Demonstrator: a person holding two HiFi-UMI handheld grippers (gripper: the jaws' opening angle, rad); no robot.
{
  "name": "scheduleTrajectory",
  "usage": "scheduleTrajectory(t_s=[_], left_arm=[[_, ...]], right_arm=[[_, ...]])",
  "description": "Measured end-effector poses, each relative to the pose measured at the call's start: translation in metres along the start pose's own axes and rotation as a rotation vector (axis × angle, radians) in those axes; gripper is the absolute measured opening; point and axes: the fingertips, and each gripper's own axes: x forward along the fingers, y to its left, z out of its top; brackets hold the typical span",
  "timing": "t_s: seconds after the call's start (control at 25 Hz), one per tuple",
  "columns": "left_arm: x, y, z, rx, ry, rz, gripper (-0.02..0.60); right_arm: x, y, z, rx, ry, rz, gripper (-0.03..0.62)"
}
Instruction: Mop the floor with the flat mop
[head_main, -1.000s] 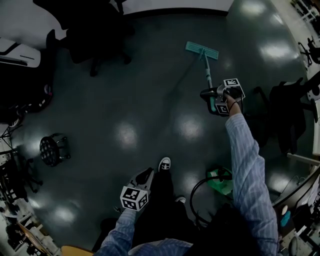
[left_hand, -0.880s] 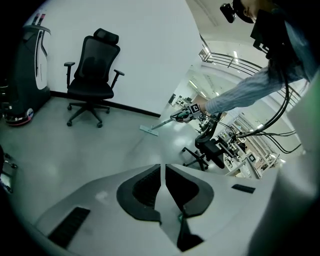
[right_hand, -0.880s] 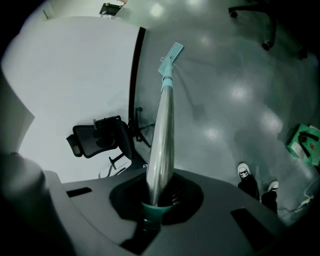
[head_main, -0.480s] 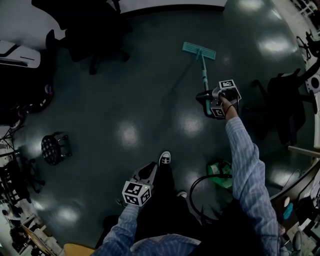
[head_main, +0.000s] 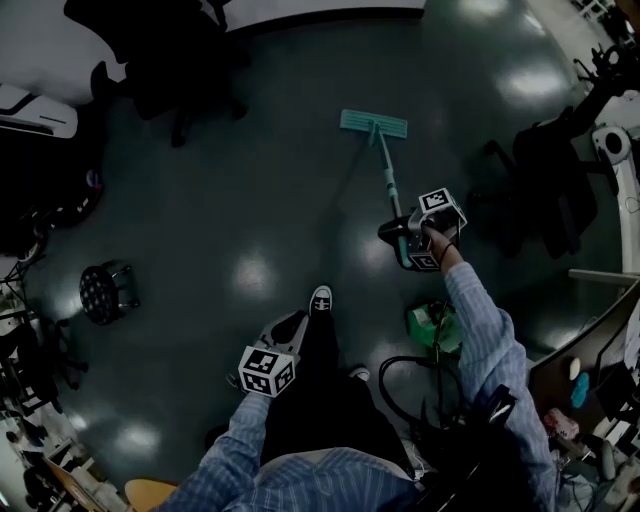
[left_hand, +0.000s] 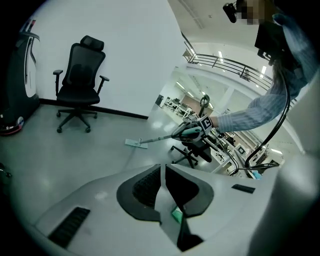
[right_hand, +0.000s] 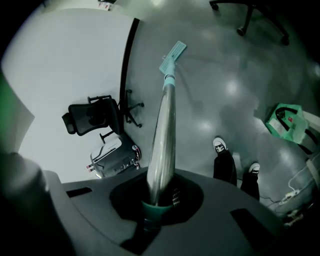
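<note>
Surface: dark, glossy grey-green floor (head_main: 250, 190), dotted with ceiling-light reflections.
Cleaning tool: teal flat mop on metal pole (head_main: 383, 166), head flat on floor ahead, near white wall (left_hand: 130, 60).
Right gripper (head_main: 402, 241): clamped around pole's teal grip, arm outstretched.
Left gripper (head_main: 288, 337): jaws pressed together, empty, low beside black trouser leg (head_main: 320, 375).
Nearby: green bag (head_main: 432, 326) on floor.

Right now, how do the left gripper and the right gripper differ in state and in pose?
The left gripper is shut on nothing; the right gripper is shut on the mop handle. The left gripper is held low beside the person's leg; the right gripper is stretched forward on an extended arm. Both carry a marker cube.
</note>
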Motion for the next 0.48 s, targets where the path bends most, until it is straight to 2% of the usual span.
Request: scheduleTrajectory(t_s=[0.2,0.48], left_arm=[[-0.009,-0.027,-0.017,0.031,0.0,-0.034,0.032],[-0.024,-0.071,-0.043,0.101,-0.011,-0.076,0.032]], right_arm=[[-0.005,-0.054,-0.068,-0.023,0.049,-0.053,0.011],[-0.01,-0.134,-0.163,-0.017,0.091,-0.053,0.011]])
